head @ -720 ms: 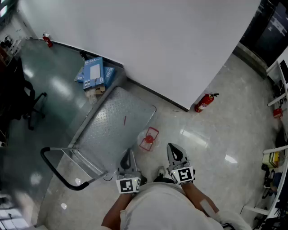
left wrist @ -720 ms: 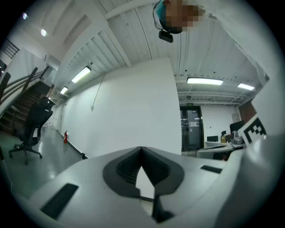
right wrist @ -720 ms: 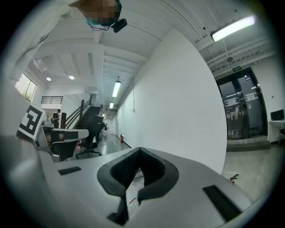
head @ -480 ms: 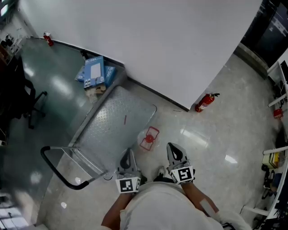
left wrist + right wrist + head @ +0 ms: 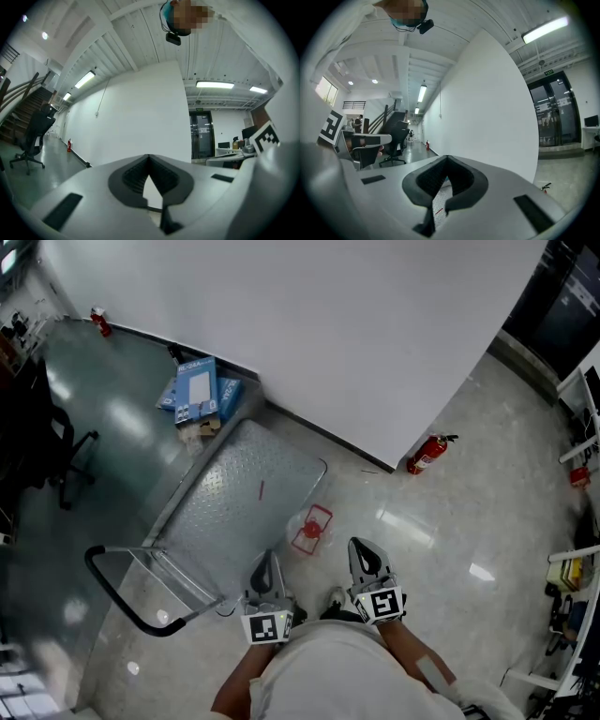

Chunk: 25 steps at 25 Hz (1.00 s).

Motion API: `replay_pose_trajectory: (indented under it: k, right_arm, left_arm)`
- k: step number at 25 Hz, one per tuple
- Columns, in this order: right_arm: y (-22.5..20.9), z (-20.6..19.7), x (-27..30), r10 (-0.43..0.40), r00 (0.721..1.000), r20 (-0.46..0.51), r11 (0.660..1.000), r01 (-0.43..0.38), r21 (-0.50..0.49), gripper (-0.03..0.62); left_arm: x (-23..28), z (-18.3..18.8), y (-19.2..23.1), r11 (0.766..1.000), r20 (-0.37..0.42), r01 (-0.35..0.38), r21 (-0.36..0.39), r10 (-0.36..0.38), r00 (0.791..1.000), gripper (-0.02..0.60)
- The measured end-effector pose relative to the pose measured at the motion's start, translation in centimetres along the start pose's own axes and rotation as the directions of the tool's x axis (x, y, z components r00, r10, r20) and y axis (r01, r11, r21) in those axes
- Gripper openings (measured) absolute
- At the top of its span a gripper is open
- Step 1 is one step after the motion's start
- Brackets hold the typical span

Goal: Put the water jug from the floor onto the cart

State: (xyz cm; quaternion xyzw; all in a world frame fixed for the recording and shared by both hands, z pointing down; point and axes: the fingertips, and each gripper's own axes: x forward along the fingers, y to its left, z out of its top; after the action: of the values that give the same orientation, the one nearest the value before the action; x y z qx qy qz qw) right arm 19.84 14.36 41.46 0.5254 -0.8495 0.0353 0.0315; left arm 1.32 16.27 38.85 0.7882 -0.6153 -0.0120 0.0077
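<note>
Looking straight down, where does the water jug (image 5: 309,529) sit?

On the pale floor (image 5: 469,512), right at the near right edge of the cart (image 5: 246,495). It's clear, with a red fitting on top. From above I can't tell whether it touches the cart's edge or only stands just beside it.

And the cart itself?

A flat grey platform lying slantwise below the white wall (image 5: 309,324), with its black handle (image 5: 120,598) at the lower left. I see only a thin red mark on the deck.

What are the person's hands doing?

Both are held close to the body, pointing level toward the jug. The left gripper (image 5: 268,559) hangs over the cart's near corner, the right gripper (image 5: 360,547) over the floor, and the jug is a little ahead, between the two lines they point along. Neither touches it.

Jaws?

In the left gripper view, the left gripper (image 5: 149,157) has its tips pressed together with nothing between the pads. The right gripper (image 5: 447,158) is the same in the right gripper view: closed and empty.

Anything else around?

A red fire extinguisher (image 5: 427,454) lies on the floor at the wall's foot, well right of the jug. Blue boxes (image 5: 197,395) sit beyond the cart's far end, and an office chair (image 5: 58,460) stands at the far left.
</note>
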Motion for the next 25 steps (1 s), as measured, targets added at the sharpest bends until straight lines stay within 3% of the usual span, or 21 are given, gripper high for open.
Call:
replay_pose_trajectory:
  k: [6, 9, 12, 16, 21, 25]
  right_arm:
    - [-0.6, -2.7, 1.6, 0.001, 0.997, -0.071, 1.000, 0.000, 0.020, 0.012]
    - [-0.9, -6.0, 3.4, 0.006, 0.986, -0.169, 1.000, -0.004, 0.008, 0.012]
    - [-1.5, -10.5, 5.1, 0.009, 0.956, -0.292, 1.000, -0.007, 0.008, 0.014]
    - [-1.7, -17.5, 7.9, 0.038, 0.887, -0.459, 0.999, -0.040, 0.005, 0.014]
    - [-1.2, -26.5, 11.1, 0.080, 0.761, -0.644, 0.995, -0.096, 0.010, 0.015]
    - [-0.8, -32.9, 12.7, 0.083, 0.672, -0.736, 0.993, -0.117, 0.005, 0.014]
  left_arm:
    - [-0.2, 0.4, 0.1, 1.000, 0.002, 0.005, 0.010, -0.005, 1.000, 0.003]
    - [-0.4, 0.2, 0.4, 1.000, 0.000, 0.010, 0.020, -0.010, 1.000, 0.003]
    - [-0.8, -0.3, 0.1, 1.000, -0.010, 0.024, 0.010, -0.024, 1.000, 0.003]
    - [-1.2, -1.0, -0.4, 0.999, -0.035, 0.035, -0.019, -0.035, 0.999, 0.003]
    - [-1.6, -2.2, -0.4, 0.997, -0.078, 0.038, -0.060, -0.043, 0.996, 0.003]
    - [-1.3, -3.2, 0.4, 0.996, -0.105, 0.033, -0.077, -0.041, 0.994, 0.003]
